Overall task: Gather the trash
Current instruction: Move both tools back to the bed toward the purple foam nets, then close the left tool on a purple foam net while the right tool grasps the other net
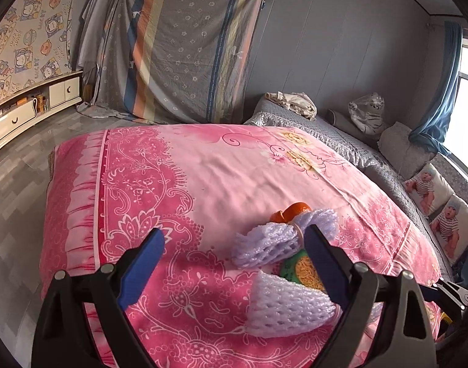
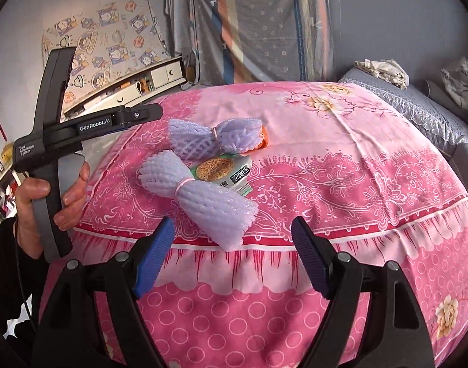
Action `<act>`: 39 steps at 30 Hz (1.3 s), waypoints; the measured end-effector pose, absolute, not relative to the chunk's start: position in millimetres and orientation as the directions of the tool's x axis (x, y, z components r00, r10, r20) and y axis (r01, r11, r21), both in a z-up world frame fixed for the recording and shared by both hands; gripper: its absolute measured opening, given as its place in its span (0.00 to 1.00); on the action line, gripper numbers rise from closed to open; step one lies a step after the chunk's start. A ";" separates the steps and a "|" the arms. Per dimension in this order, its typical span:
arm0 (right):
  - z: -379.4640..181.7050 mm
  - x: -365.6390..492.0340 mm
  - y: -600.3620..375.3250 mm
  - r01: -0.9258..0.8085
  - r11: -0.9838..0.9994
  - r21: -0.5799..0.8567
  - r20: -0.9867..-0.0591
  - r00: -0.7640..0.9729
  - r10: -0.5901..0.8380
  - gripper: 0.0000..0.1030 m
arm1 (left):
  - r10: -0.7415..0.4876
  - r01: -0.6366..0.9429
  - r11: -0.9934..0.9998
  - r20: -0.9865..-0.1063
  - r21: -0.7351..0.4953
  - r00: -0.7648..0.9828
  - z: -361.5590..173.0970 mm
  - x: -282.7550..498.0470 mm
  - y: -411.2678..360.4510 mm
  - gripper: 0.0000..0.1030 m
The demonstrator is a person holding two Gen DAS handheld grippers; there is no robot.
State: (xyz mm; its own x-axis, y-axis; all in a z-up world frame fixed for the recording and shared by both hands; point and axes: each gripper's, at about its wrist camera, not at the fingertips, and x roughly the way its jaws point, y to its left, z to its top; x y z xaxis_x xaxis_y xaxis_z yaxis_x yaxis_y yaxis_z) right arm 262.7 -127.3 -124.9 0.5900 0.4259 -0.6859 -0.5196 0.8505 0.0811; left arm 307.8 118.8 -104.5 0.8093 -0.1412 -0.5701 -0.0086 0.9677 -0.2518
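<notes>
Right wrist view: my right gripper (image 2: 232, 239) hangs with its jaws spread wide and nothing between them, low in the frame over the pink bedspread (image 2: 356, 159). Just above it lies the near foam net bundle (image 2: 200, 196), tied with a band; the far foam net bundle (image 2: 215, 138) sits higher, mid-frame. Between them I see a green noodle wrapper (image 2: 224, 173), touching both. Orange peel (image 2: 264, 139) pokes out at the far bundle's right end. At left, a hand (image 2: 50, 196) grips the left gripper (image 1: 234, 236), jaws open and empty too.
</notes>
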 end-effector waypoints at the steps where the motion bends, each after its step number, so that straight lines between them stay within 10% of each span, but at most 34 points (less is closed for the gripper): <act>1: -127.3 264.4 -124.6 -0.525 0.848 0.073 -0.691 0.586 0.423 0.73 | -0.144 -0.005 0.968 -0.575 -0.249 0.805 -107.2 311.2 119.2 0.86; 16: -160.7 301.1 -93.0 -0.574 0.817 0.059 -0.778 0.486 0.398 0.68 | -0.295 0.130 0.947 -0.636 -0.295 0.713 -137.9 351.1 105.2 0.86; 33: -160.8 297.1 -94.5 -0.570 0.815 0.105 -0.789 0.451 0.417 0.20 | -0.318 0.144 0.941 -0.649 -0.307 0.691 -140.3 358.9 93.6 0.12; 39: -153.1 287.4 -105.1 -0.560 0.821 0.110 -0.786 0.456 0.417 0.19 | -0.315 0.129 0.938 -0.640 -0.321 0.701 -137.3 355.6 99.2 0.11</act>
